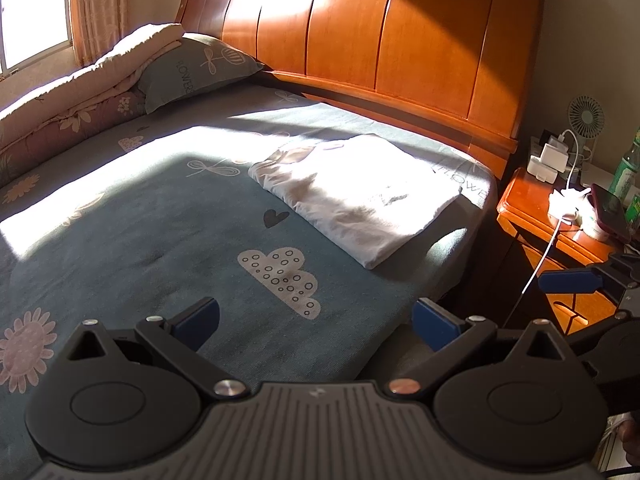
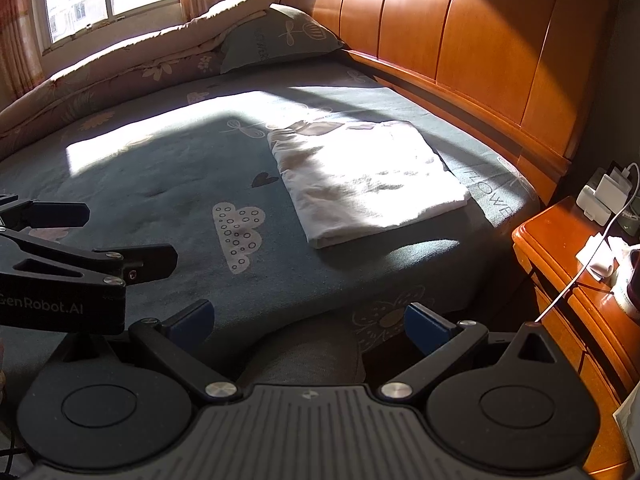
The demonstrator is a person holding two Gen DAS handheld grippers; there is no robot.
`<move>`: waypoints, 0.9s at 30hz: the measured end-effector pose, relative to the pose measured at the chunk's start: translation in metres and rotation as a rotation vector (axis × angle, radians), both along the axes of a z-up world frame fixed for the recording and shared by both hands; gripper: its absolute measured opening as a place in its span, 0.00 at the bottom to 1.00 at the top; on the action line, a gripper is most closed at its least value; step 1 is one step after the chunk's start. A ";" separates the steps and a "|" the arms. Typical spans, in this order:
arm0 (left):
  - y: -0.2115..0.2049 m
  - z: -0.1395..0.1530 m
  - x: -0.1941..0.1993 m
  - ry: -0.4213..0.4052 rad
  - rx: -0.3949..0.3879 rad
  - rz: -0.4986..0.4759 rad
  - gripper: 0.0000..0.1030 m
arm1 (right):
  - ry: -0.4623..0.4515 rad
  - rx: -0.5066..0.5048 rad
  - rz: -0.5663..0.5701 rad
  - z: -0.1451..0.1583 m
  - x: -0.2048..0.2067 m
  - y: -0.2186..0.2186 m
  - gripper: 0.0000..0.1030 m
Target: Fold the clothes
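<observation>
Both grippers are spread wide and hold nothing: my left gripper [image 1: 316, 320] hovers over the near edge of the bed [image 1: 160, 216], my right gripper [image 2: 310, 322] just beside it past the bed's edge. Ahead, well apart from both, the white garment [image 1: 356, 196] lies folded flat on the sheet near the headboard [image 1: 380, 36], half in sunlight, nightstand [image 2: 568, 264] to its right

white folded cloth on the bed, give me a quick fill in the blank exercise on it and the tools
1. The white folded cloth lies on the teal patterned ____.
2. Both the left tool and the right tool have jaws that are ____.
3. The wooden nightstand stands to the ____ of the cloth.

Missing words: bedsheet; open; right
</observation>
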State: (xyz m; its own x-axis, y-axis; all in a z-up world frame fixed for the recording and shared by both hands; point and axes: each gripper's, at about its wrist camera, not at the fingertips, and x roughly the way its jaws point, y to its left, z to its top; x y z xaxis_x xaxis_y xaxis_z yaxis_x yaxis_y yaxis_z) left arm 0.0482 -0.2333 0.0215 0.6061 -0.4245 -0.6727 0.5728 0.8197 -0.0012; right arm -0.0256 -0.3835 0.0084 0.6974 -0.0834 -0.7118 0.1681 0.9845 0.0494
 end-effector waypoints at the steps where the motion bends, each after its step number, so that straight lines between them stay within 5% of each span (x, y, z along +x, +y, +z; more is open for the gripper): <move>1: 0.000 0.000 0.000 0.000 0.000 -0.001 0.99 | 0.000 0.000 0.001 0.000 0.000 0.000 1.00; 27: 0.005 0.001 0.000 -0.003 -0.010 0.006 0.99 | 0.004 0.000 0.005 0.001 0.001 0.003 1.00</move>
State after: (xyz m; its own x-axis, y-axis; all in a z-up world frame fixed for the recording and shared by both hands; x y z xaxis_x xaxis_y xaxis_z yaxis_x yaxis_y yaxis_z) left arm 0.0486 -0.2286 0.0221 0.6109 -0.4273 -0.6665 0.5678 0.8231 -0.0072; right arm -0.0249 -0.3807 0.0094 0.6951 -0.0795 -0.7145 0.1629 0.9854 0.0488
